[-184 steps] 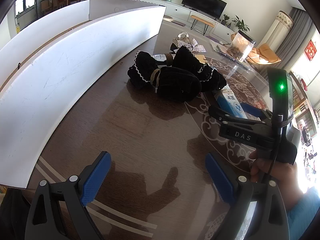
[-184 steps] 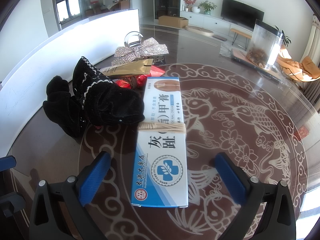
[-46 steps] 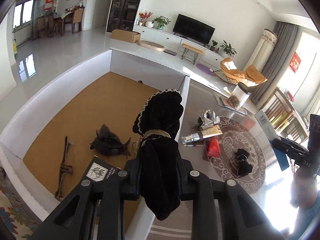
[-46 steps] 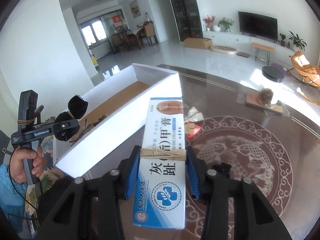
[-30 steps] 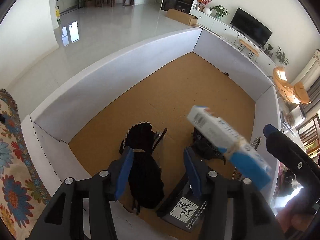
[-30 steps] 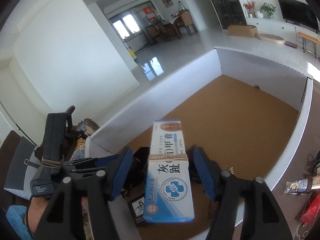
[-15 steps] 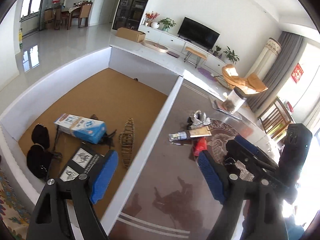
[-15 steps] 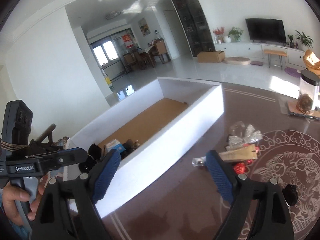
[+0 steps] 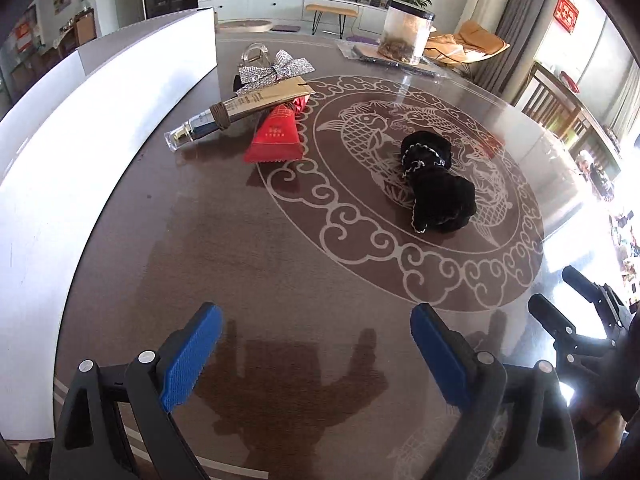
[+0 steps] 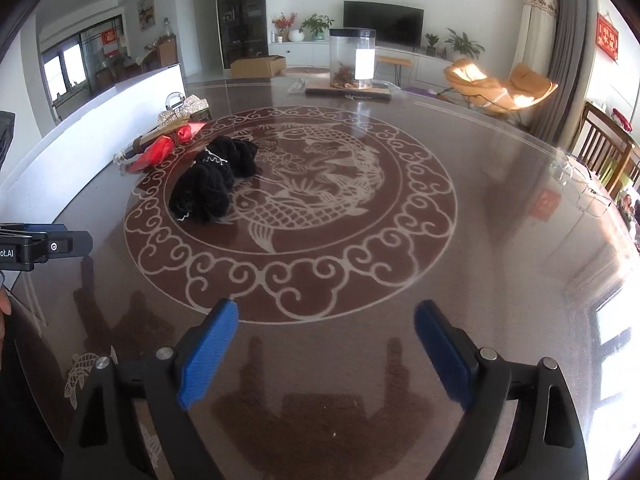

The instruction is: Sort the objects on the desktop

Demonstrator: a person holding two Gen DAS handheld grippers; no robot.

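A black fabric bundle with white trim (image 9: 438,186) lies on the table's fish pattern; it also shows in the right wrist view (image 10: 212,180). Beyond it lie a red packet (image 9: 276,136), a gold tube (image 9: 240,110) and a silver sequin bow (image 9: 276,70). My left gripper (image 9: 316,356) is open and empty, low over the table near its front. My right gripper (image 10: 326,354) is open and empty, short of the bundle. The right gripper shows at the right edge of the left wrist view (image 9: 576,312).
A white-walled box (image 9: 80,120) runs along the table's left side; its inside is hidden. A clear jar (image 10: 353,60) on a board stands at the table's far side. Wooden chairs (image 10: 608,152) stand at the right.
Both grippers have come down from above the box to low over the table, facing the remaining objects. Both stay open and empty.
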